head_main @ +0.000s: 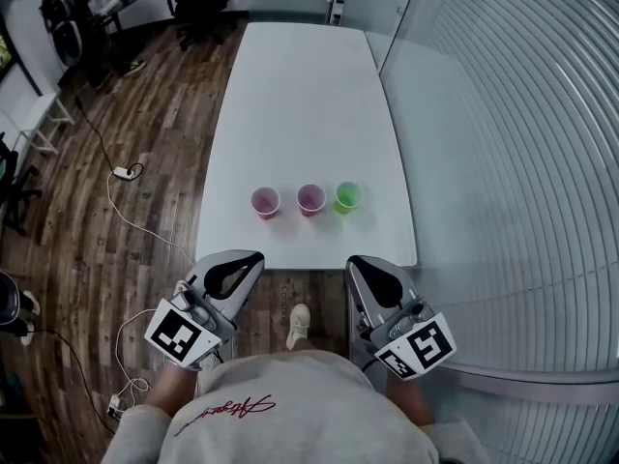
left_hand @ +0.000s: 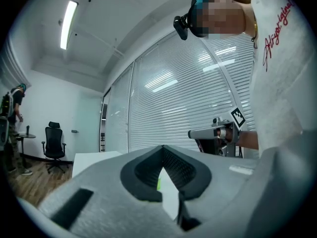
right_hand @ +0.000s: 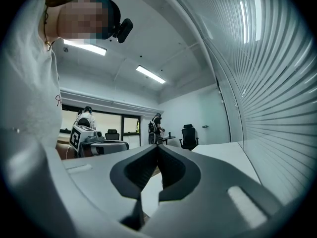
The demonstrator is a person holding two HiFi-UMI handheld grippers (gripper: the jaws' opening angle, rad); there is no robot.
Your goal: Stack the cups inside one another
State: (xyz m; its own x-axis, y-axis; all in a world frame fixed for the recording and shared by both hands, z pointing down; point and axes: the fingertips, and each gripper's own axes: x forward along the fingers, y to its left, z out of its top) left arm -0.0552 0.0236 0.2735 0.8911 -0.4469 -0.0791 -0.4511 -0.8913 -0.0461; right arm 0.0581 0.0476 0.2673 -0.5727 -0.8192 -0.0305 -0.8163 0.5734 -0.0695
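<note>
Red cursive lettering [head_main: 227,411] across the person's grey sweatshirt [head_main: 319,409]: too looped and small to read for certain. Square black-and-white left marker [head_main: 180,333] on left gripper [head_main: 242,257], right marker [head_main: 426,344] on right gripper [head_main: 362,262]: patterns only, no characters.

Left gripper [head_main: 235,276] jaws closed, right gripper [head_main: 372,280] likewise

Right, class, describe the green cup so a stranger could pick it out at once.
Start at the long white table beside the wall of blinds. Three cups stand in a row near its close end. The green cup is the one nearest the blinds; the middle cup and the left cup are pink.
</note>
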